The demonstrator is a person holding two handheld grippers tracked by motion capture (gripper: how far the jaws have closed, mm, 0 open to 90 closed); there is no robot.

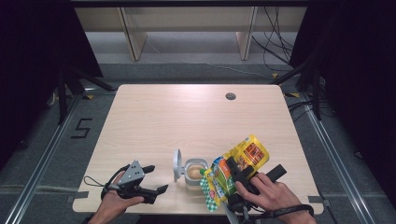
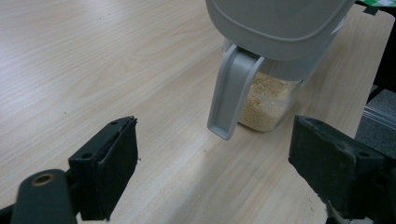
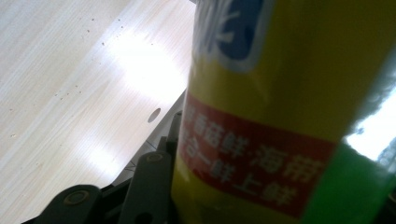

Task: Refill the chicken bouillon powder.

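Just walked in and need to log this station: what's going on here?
A person at a wooden table works with two handheld grippers. The right gripper holds a yellow seasoning pouch tilted over a small clear container of beige granules, whose grey flip lid stands open. The left gripper, jaws open and empty, rests on the table beside the container.

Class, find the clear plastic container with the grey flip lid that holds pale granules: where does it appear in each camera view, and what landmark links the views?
High view: clear plastic container with the grey flip lid sits near the table's front edge, centre, lid open to its left.
Left gripper view: top right, beyond the open jaws.
Right gripper view: a yellow pouch is in front and I can't see the container here.
Shared landmark: light wooden tabletop.
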